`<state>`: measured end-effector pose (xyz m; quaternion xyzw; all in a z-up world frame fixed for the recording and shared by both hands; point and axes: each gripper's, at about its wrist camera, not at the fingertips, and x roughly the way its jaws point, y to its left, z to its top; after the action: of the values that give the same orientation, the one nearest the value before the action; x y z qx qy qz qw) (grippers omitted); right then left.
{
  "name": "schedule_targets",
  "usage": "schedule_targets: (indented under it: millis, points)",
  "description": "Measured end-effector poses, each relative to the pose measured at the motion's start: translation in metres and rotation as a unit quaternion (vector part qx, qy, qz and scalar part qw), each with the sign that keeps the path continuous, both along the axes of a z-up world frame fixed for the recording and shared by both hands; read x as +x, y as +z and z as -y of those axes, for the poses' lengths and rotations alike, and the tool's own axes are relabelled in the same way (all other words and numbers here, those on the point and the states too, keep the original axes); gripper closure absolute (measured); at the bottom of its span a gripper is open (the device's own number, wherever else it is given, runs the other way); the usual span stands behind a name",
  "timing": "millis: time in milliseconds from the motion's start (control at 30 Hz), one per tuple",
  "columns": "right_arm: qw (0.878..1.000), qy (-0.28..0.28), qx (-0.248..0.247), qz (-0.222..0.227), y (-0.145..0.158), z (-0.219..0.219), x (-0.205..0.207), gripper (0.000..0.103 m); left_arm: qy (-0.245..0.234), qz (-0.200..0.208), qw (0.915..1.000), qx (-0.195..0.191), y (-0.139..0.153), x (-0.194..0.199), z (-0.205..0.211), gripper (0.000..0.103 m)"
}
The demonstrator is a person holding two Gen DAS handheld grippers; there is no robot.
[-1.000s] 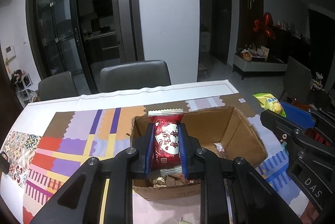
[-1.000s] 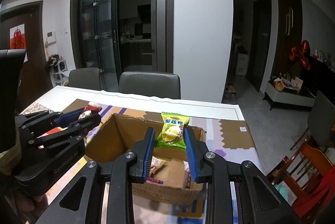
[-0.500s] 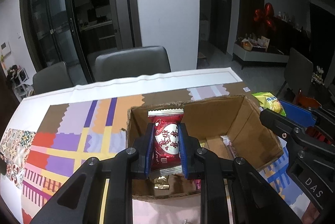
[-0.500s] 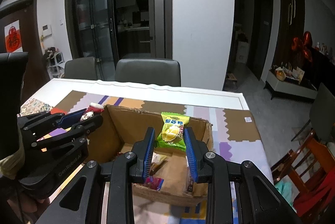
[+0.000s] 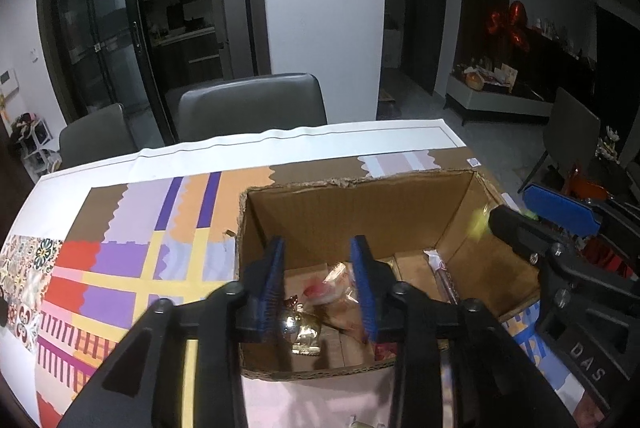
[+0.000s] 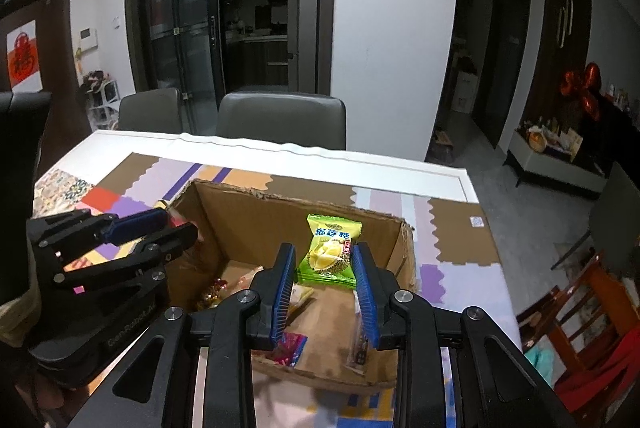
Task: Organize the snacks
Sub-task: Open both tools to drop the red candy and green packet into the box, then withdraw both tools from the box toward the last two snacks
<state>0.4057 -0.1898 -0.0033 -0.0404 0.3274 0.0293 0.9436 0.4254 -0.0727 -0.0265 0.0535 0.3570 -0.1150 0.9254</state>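
Note:
An open cardboard box (image 5: 360,203) (image 6: 248,220) sits on the patterned tablecloth and holds several wrapped snacks. My left gripper (image 5: 318,268) hangs open and empty over the box's near left part. A red-and-white packet (image 5: 320,294) lies blurred in the box below it. My right gripper (image 6: 323,268) is over the box's right part with its jaws spread. A green durian candy packet (image 6: 330,254) sits between the fingers, seemingly loose. The right gripper also shows at the right in the left wrist view (image 5: 560,216), and the left gripper at the left in the right wrist view (image 6: 148,228).
A gold-wrapped candy (image 5: 302,328) and other wrappers (image 6: 290,346) lie on the box floor. Two grey chairs (image 5: 252,103) stand at the table's far side. A red wooden chair (image 6: 580,316) is at the right.
My left gripper opened and the red packet dropped into the box. My right gripper's jaws have widened around the green packet. Both grippers moved closer over the box.

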Motion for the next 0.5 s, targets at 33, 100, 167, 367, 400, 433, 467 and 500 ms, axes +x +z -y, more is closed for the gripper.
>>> schedule_targets:
  millis: [33,100,167,367,400,433,467,500]
  points:
    - [1.0,0.001,-0.002,0.0,0.001,-0.001,0.0,0.064,0.001,0.003,1.0,-0.001,0.001,-0.001,0.0,0.059]
    - [1.0,-0.002,-0.001,0.004,0.002,0.0,-0.001,0.049,0.004,0.008,1.0,0.001,0.004,-0.003,-0.002,0.051]
    - [1.0,-0.009,-0.002,0.014,0.005,0.002,-0.004,0.038,0.007,0.017,0.9998,0.002,0.008,-0.005,-0.003,0.036]
    - [0.999,-0.023,-0.006,0.025,0.009,0.006,-0.007,0.026,0.014,0.03,0.9994,0.009,0.015,-0.009,-0.007,0.027]
    - [0.999,-0.026,-0.006,0.027,0.01,0.006,-0.008,0.025,0.016,0.033,0.9992,0.013,0.016,-0.01,-0.007,0.025]
    - [0.999,-0.029,-0.005,0.027,0.011,0.007,-0.009,0.023,0.017,0.036,0.9991,0.014,0.018,-0.011,-0.007,0.023]
    - [0.999,-0.032,-0.006,0.028,0.012,0.008,-0.009,0.022,0.018,0.039,0.999,0.015,0.019,-0.011,-0.007,0.021]
    - [0.999,-0.035,-0.008,0.029,0.013,0.01,-0.01,0.022,0.02,0.041,0.9988,0.015,0.021,-0.013,-0.008,0.019]
